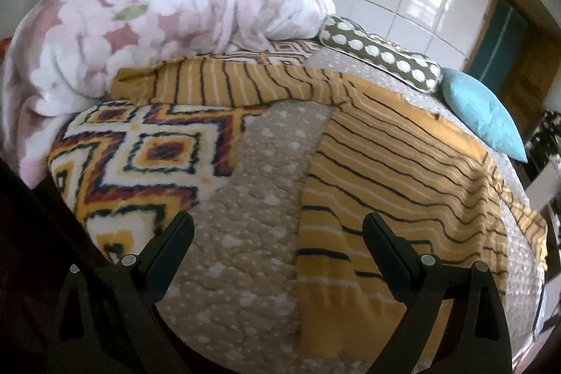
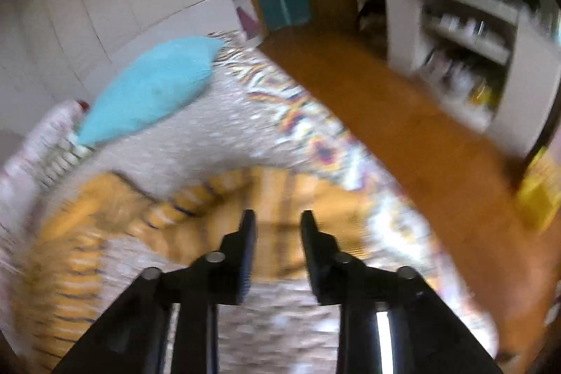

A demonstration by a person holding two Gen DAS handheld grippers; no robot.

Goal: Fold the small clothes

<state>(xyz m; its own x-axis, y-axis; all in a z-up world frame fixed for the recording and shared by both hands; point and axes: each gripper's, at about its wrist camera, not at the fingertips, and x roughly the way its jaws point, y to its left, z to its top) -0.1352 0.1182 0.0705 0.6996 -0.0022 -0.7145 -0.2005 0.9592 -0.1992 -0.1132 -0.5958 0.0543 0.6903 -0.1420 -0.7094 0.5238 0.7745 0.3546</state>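
Note:
A yellow garment with dark and white stripes (image 1: 396,163) lies spread on the beige dotted bedspread (image 1: 252,198); one sleeve stretches to the left at the back. My left gripper (image 1: 277,226) is wide open and empty, above the bedspread beside the garment's near hem. In the right wrist view, which is blurred by motion, the same striped garment (image 2: 224,198) lies below my right gripper (image 2: 277,223). The right gripper is open with a narrow gap and holds nothing.
A pink floral blanket (image 1: 157,9) is heaped at the back left over a zigzag-patterned blanket (image 1: 140,156). A dotted bolster (image 1: 378,51) and a turquoise cushion (image 1: 480,114) (image 2: 150,86) lie by the white tiled wall. A wooden floor (image 2: 403,114) and a white shelf (image 2: 466,41) lie beyond the bed.

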